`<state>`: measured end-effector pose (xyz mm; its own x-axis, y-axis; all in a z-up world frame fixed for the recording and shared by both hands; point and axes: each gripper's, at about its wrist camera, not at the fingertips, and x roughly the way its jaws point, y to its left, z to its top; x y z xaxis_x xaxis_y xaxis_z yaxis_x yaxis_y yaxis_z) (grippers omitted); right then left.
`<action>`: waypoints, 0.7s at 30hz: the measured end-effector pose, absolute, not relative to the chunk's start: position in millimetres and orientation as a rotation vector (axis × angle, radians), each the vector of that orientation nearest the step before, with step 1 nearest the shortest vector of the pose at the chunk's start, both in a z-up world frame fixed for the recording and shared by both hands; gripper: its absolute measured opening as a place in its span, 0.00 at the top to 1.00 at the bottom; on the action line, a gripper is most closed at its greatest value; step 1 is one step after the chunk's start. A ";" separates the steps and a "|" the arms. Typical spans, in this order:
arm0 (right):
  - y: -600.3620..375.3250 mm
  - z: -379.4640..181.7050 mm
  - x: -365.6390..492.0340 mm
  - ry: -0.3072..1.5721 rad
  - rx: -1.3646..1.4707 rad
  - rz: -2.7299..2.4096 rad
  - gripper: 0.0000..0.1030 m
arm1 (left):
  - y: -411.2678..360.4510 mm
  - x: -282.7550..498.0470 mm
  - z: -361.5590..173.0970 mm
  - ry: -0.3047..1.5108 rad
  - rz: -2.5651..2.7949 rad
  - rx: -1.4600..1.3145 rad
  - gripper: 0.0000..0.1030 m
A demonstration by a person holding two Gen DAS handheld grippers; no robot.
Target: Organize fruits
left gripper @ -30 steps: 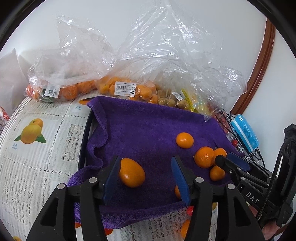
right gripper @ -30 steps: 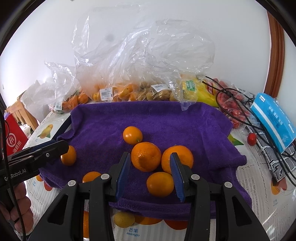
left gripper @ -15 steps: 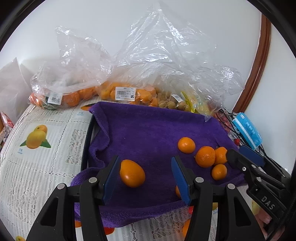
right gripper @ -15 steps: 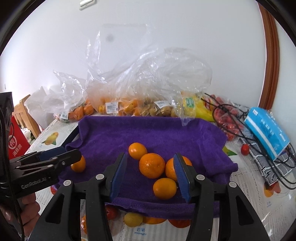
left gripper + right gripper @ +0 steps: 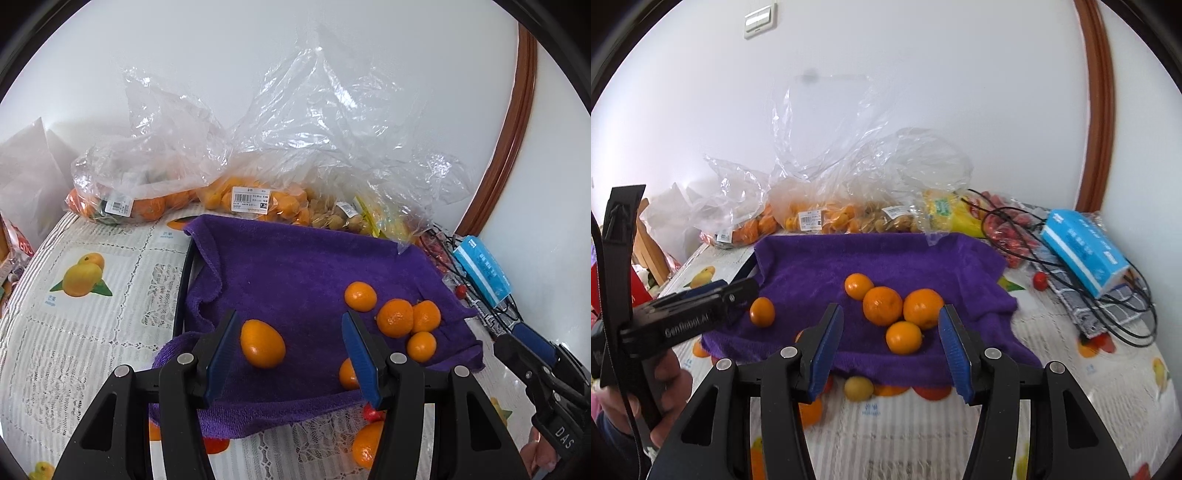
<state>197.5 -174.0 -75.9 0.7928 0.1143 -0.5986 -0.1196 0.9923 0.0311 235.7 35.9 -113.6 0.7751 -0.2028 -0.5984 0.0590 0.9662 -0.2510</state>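
Note:
A purple towel (image 5: 295, 266) lies on the table with several oranges on it. My left gripper (image 5: 291, 350) is open, with one oval orange (image 5: 262, 343) lying between its jaws on the towel's near left part. A cluster of oranges (image 5: 402, 317) lies to the right. In the right wrist view my right gripper (image 5: 890, 343) is open and empty, held back from the towel (image 5: 886, 258) near its front edge; the cluster (image 5: 894, 306) lies just beyond its fingertips. The lone orange (image 5: 762, 312) lies left, beside the left gripper's fingers (image 5: 713, 295).
Clear plastic bags of oranges (image 5: 251, 199) and other fruit line the wall behind the towel. A blue tissue pack (image 5: 1082, 254) and black cables (image 5: 1108, 314) lie on the right. The tablecloth (image 5: 92, 314) carries printed fruit pictures.
My right gripper has pulled back and up from the orange cluster and its jaws have opened wider. My left gripper has drawn back slightly; the oval orange stays between its jaws.

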 end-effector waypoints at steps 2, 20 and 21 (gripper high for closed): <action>-176.6 -73.1 188.4 0.642 -0.002 0.117 0.46 | 35.7 230.2 -111.1 0.664 -0.141 -0.205 0.47; -150.0 -102.1 144.9 0.789 0.025 0.183 0.48 | 77.0 162.8 -115.9 0.738 -0.122 -0.149 0.47; -148.4 -103.8 143.0 0.795 0.027 0.187 0.49 | 81.8 160.2 -116.3 0.739 -0.116 -0.154 0.47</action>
<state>143.0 -148.4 -103.8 0.6849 0.1775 -0.7067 -0.1569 0.9830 0.0949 160.2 81.8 -116.3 0.7334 -0.1589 -0.6609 0.0506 0.9824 -0.1801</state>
